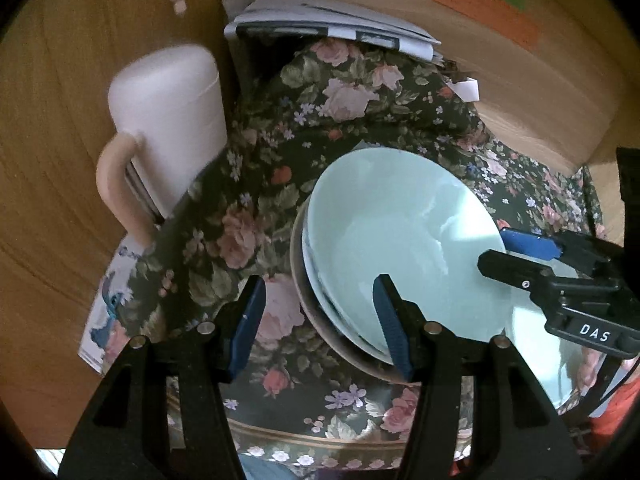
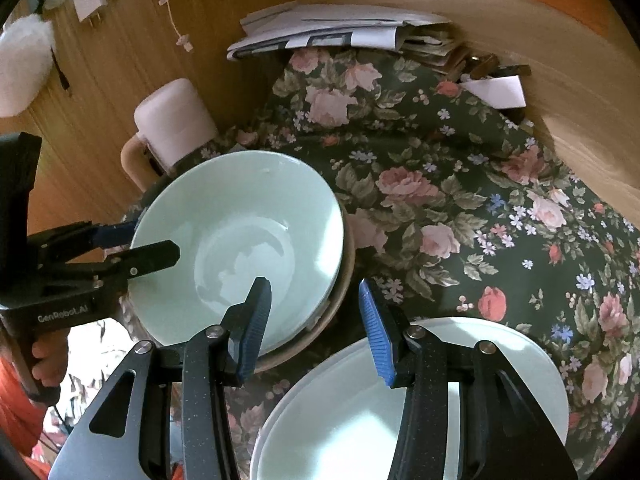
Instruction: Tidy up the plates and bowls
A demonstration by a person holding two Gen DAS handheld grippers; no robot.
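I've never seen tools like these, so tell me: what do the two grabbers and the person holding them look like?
Each is a black, slightly speckled frame with silver rivets and two fingers ending in ribbed blue pads. The left gripper reads "GenRobot.AI" on its side in the right wrist view; the right gripper carries a white "DAS" label in the left wrist view. The hand on the left handle is bare, beside orange-red clothing. No cables are clearly visible.

"DAS" in white letters on a black tag on the right gripper (image 1: 505, 250), seen from the left wrist view; "GenRobot.AI" in pale letters on the black body of the left gripper (image 2: 144, 246), seen from the right wrist view
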